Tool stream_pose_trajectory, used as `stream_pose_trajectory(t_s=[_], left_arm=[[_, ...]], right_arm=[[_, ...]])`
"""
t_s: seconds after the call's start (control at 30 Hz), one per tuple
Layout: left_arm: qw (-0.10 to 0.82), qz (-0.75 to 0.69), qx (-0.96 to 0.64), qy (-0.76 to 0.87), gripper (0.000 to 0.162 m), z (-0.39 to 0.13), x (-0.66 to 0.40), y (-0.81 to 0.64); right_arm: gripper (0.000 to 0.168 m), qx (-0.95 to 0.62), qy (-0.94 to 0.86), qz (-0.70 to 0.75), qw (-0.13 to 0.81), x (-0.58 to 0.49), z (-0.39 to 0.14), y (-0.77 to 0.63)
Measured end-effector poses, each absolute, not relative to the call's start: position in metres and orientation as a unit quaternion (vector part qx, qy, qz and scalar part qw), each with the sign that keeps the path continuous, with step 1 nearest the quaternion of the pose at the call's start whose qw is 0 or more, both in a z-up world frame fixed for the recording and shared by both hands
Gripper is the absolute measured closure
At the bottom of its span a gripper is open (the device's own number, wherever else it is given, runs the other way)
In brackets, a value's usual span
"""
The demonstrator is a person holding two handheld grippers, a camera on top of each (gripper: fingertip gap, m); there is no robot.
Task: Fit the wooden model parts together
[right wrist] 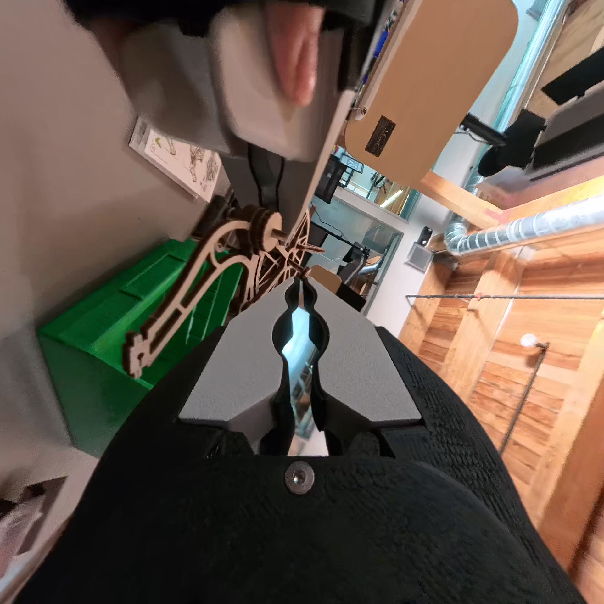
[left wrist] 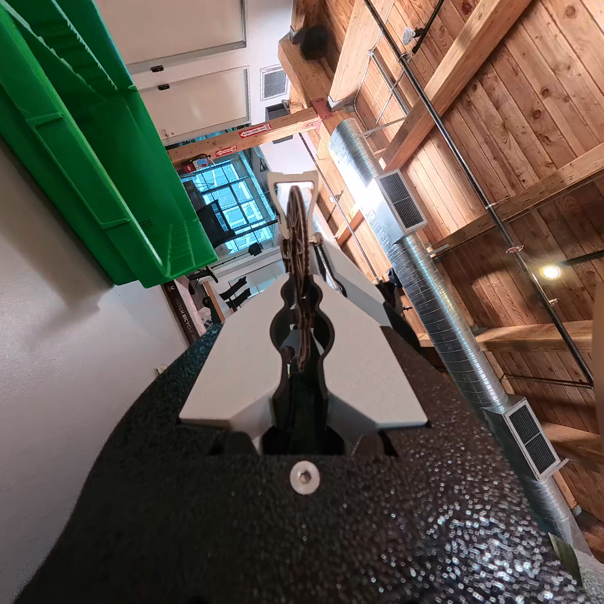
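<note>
In the left wrist view, our left gripper [left wrist: 299,287] is clamped on a spoked wooden wheel [left wrist: 296,235], seen edge-on and raised toward the timber ceiling [left wrist: 510,157]. A pale fork piece [left wrist: 292,191] straddles the wheel's far rim, and a green bin [left wrist: 98,157] sits off to the side. We judge we are partway through assembly, steadying the model.

In the right wrist view, our right gripper [right wrist: 300,281] is nearly closed at the wheel's hub; whether it pinches a small pin there we cannot tell. Only this view shows the curved frame arm [right wrist: 183,291], the axle spool [right wrist: 264,225] and the instruction sheet [right wrist: 183,160]. Next we need careful alignment and a gentle push.
</note>
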State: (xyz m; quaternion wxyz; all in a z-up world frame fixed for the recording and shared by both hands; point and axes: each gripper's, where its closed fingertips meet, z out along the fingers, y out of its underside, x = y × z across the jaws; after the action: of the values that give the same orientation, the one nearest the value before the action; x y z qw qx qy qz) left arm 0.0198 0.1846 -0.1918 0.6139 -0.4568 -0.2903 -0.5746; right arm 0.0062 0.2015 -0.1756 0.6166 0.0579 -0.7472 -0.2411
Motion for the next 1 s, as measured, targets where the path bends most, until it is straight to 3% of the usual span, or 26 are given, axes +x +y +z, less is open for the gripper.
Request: stream_pose_trajectory(t_s=[0.3, 0.57, 1.0], left_arm=[[0.618, -0.563, -0.463, -0.293, 0.157, -0.197, 0.021, 0.188], [0.715, -0.444, -0.476, -0.254, 0.157, -0.176, 0.008, 0.188], [0.735, -0.367, -0.504, -0.266, 0.157, -0.198, -0.042, 0.197]], right_arm=[[0.168, 0.077, -0.753, -0.265, 0.597, 0.009, -0.183, 0.207], [0.168, -0.098, -0.723, -0.220, 0.647, -0.003, -0.164, 0.212], [0.168, -0.399, -0.712, 0.108, 0.567, 0.023, -0.202, 0.251]])
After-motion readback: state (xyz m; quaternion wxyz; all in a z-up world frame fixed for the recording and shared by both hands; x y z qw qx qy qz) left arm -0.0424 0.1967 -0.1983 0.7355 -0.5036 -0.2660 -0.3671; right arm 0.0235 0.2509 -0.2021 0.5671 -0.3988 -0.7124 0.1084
